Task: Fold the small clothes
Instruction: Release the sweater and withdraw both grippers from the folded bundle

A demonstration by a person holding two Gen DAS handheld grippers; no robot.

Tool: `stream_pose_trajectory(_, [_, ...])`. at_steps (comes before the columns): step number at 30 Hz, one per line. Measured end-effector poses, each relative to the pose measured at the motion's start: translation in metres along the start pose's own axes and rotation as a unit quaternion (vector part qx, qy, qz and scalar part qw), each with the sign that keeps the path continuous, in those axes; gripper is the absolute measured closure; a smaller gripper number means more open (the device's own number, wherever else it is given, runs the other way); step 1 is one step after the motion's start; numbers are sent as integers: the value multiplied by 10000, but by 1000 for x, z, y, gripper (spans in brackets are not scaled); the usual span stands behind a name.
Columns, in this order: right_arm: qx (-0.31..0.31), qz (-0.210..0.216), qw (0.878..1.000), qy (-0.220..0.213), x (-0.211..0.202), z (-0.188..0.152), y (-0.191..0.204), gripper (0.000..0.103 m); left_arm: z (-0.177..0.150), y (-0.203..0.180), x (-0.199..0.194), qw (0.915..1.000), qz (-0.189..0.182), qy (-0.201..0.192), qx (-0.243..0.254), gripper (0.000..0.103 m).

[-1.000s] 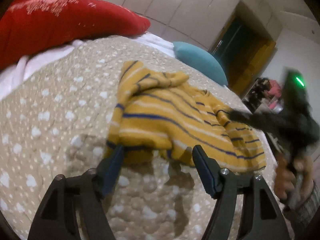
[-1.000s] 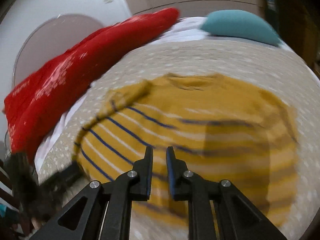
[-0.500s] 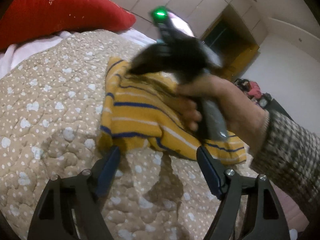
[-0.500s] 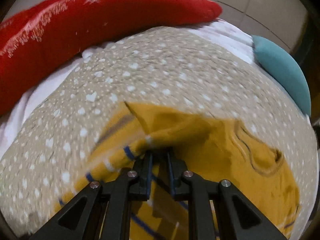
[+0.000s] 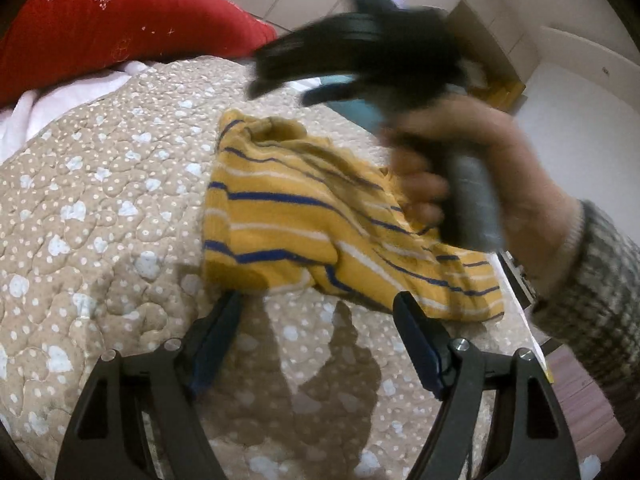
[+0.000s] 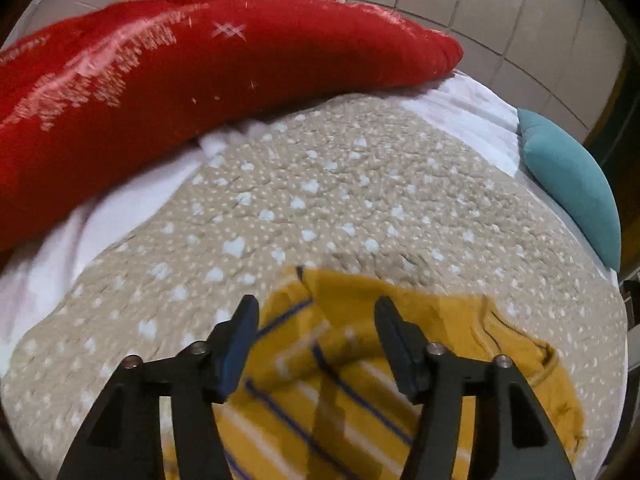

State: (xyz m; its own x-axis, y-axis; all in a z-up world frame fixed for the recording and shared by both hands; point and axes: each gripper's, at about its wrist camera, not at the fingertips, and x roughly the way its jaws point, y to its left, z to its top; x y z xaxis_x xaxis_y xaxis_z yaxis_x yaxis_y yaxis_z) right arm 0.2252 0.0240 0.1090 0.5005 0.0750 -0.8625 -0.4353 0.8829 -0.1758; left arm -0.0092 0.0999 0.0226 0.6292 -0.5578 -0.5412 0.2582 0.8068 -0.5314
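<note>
A small yellow sweater [image 5: 304, 224] with blue and white stripes lies partly folded on the beige dotted quilt [image 5: 100, 216]. My left gripper [image 5: 316, 308] is open and empty, its tips just short of the sweater's near edge. In the left wrist view my right gripper [image 5: 276, 76] is held in a hand above the sweater, blurred. In the right wrist view my right gripper [image 6: 314, 316] is open and empty, above the sweater's [image 6: 360, 380] folded-over sleeve.
A long red pillow [image 6: 180, 72] lies along the far edge of the bed on a white sheet [image 6: 120, 208]. A teal cushion [image 6: 572, 184] sits at the far right. The quilt [image 6: 320, 184] stretches between the pillow and the sweater.
My right gripper carried a sleeve across the sweater, then opened and let it go. It has lifted slightly. My left gripper stayed open near the sweater's near edge.
</note>
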Motion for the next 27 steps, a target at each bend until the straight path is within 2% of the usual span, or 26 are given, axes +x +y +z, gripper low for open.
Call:
stream_pose_trajectory(5, [337, 155, 9993, 55, -52, -47, -47, 38, -1, -2, 1, 9999, 113, -6, 56, 26])
stream_pose_trajectory(10, [1463, 396, 9879, 324, -81, -133, -132, 38, -3, -7, 5, 9994, 291, -33, 157, 26])
stream_pose_trajectory(13, [2300, 70, 9720, 472, -91, -198, -192, 40, -5, -8, 4, 9990, 381, -78, 207, 26])
stream_pose_trajectory(15, [2668, -458, 9609, 585, -94, -232, -226, 45, -6, -9, 4, 9986, 450, -105, 253, 26])
stream_pose_trajectory(16, [2846, -790, 9529, 690, -95, -249, -245, 42, -7, -9, 4, 9983, 495, -120, 284, 26])
stream_pose_trajectory(17, [3055, -1073, 9431, 758, -99, -265, -262, 35, -8, -10, 5, 9980, 534, -130, 309, 26])
stream_pose_trajectory(18, [3279, -1138, 9354, 672, -105, -278, -275, 35, -8, -10, 5, 9977, 571, -139, 330, 26])
stream_pose_trajectory(20, [3613, -992, 9260, 463, -120, -295, -288, 36, -8, -11, 6, 9973, 625, -155, 362, 26])
stream_pose_trajectory(22, [3431, -1282, 9298, 373, -132, -296, -280, 35, -7, -9, 8, 9970, 664, -154, 377, 26])
stream_pose_trajectory(23, [3294, -1246, 9355, 281, -136, -296, -274, 35, -7, -10, 8, 9968, 681, -152, 387, 26])
stream_pose_trajectory(24, [3293, -1014, 9387, 147, -140, -297, -270, 35, -8, -11, 8, 9967, 695, -150, 402, 26])
stream_pose_trajectory(27, [3502, -676, 9340, -204, -146, -304, -266, 35, -8, -13, 9, 9960, 759, -143, 452, 26])
